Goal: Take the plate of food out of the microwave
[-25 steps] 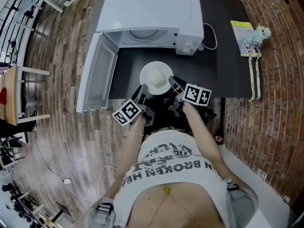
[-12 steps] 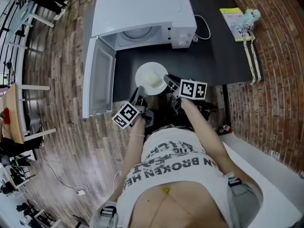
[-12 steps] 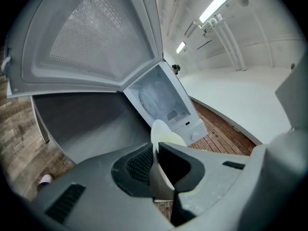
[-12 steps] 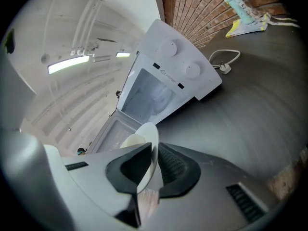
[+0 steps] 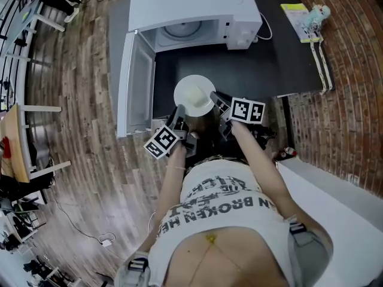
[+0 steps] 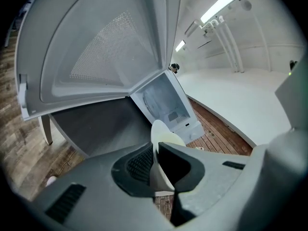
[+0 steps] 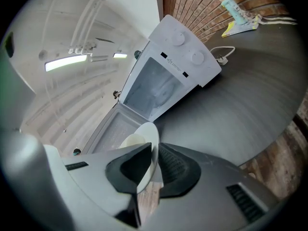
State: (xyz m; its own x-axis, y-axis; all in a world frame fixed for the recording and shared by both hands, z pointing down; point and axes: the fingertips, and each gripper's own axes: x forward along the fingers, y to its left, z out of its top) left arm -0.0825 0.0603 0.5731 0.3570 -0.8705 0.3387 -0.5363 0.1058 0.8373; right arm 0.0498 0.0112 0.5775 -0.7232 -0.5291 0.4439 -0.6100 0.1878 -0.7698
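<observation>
A white plate (image 5: 194, 95) with pale food on it hangs above the near edge of the dark table (image 5: 263, 58), in front of the white microwave (image 5: 191, 11). My left gripper (image 5: 179, 115) is shut on the plate's (image 6: 161, 136) near-left rim. On the near-right rim my right gripper (image 5: 216, 100) is shut too, the plate (image 7: 144, 148) edge-on between its jaws. The microwave door (image 5: 136, 82) stands swung open to the left, and the cavity (image 5: 182, 33) shows only its glass turntable.
A cable (image 5: 267, 28) runs from the microwave's right side. At the table's far right lie a yellow leaflet (image 5: 296, 17) and a small toy figure (image 5: 317, 12). A brick wall (image 5: 347, 88) is on the right, wooden floor (image 5: 78, 100) on the left with a table and chairs.
Both grippers, with the plate between them, have drawn back from the microwave toward the table's near edge. The head view has shifted, so the microwave sits higher in the picture.
</observation>
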